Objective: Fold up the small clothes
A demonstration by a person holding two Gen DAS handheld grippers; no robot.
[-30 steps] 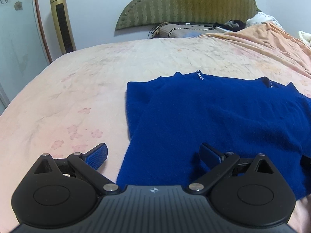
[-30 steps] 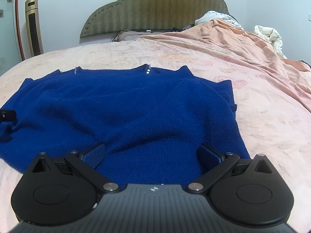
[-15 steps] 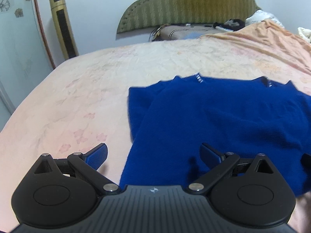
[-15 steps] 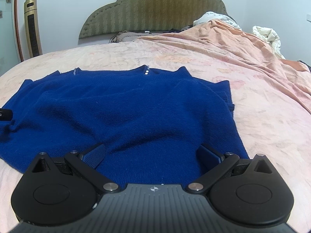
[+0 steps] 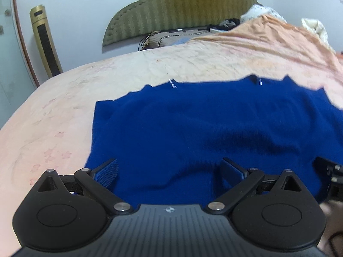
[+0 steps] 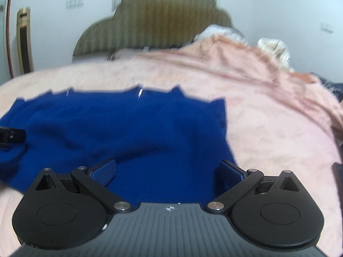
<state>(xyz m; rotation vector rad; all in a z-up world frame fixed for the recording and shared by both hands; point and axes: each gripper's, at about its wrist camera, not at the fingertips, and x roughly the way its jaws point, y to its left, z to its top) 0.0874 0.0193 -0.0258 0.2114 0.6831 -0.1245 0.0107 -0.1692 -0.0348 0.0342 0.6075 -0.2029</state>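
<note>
A dark blue knitted sweater [image 5: 203, 124] lies spread on the pink bed, its neckline towards the headboard and both sleeves folded in over the body. My left gripper [image 5: 169, 171] is open, with its fingers spread over the sweater's near hem on the left side. The sweater [image 6: 128, 128] also fills the middle of the right wrist view, where my right gripper [image 6: 167, 169] is open over the near hem on the right side. Nothing is held between either pair of fingers. The right gripper's edge [image 5: 330, 171] shows in the left wrist view.
The pink sheet [image 5: 53, 128] stretches left of the sweater. A rumpled orange blanket [image 6: 257, 75] covers the bed's right side. A green padded headboard [image 5: 182, 4] stands behind, with pillows and clutter below it. A gold tower fan [image 5: 45, 42] stands by the left wall.
Both grippers have moved forward and closer together over the sweater's near hem; the views tilt up and blur. Both stay open. The sweater has not moved.
</note>
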